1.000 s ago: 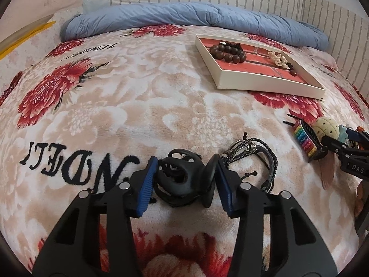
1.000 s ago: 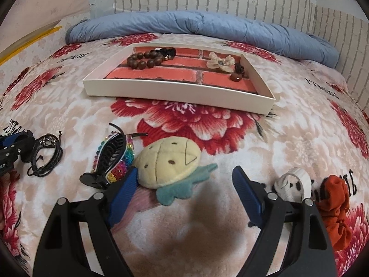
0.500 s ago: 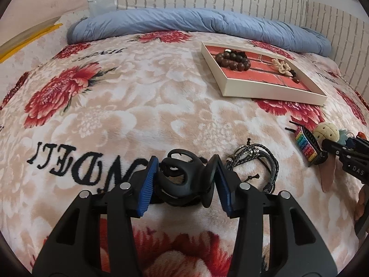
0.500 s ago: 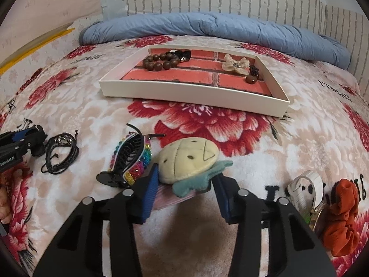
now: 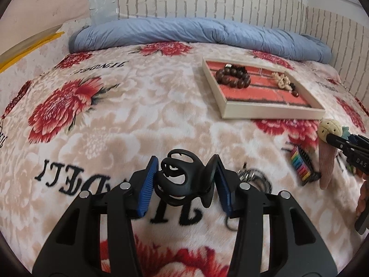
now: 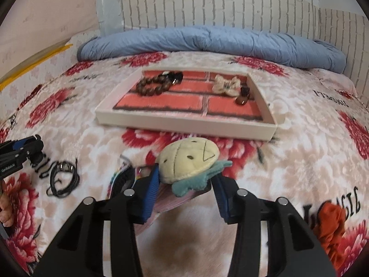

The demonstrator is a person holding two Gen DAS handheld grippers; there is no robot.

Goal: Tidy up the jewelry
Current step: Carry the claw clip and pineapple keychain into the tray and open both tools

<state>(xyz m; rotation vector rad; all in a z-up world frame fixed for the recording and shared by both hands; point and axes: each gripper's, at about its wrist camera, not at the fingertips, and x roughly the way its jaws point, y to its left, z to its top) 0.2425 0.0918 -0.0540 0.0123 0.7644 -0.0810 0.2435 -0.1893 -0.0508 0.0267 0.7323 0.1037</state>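
your left claw (image 5: 185,180) is clenched on the black hair clip (image 5: 182,177), blue pads pressing both its sides, and it hangs clear of the flowered blanket (image 5: 115,120) on the bed. your right claw (image 6: 185,182) has just been closing and now grips the plush pineapple clip (image 6: 189,159), the cream head sticking out past the pads with the teal leaves and pink strip below.

the white tray (image 6: 184,124) sits farther up the bed, straight ahead of the right claw and to the far right of the left one. beads (image 6: 152,85) fill its far left corner and a cream bow (image 6: 227,85) its far right, so aim for the bare near half.

carry both pieces high enough to clear the tray's near wall, one claw at a time so they don't crowd each other. keep the squeeze steady; the plush looks soft and could slip. lower until the piece rests on the tray floor before letting go. the black cords (image 6: 62,177), rainbow clip (image 5: 302,164) and orange scrunchie (image 6: 332,226) wait on the blanket.
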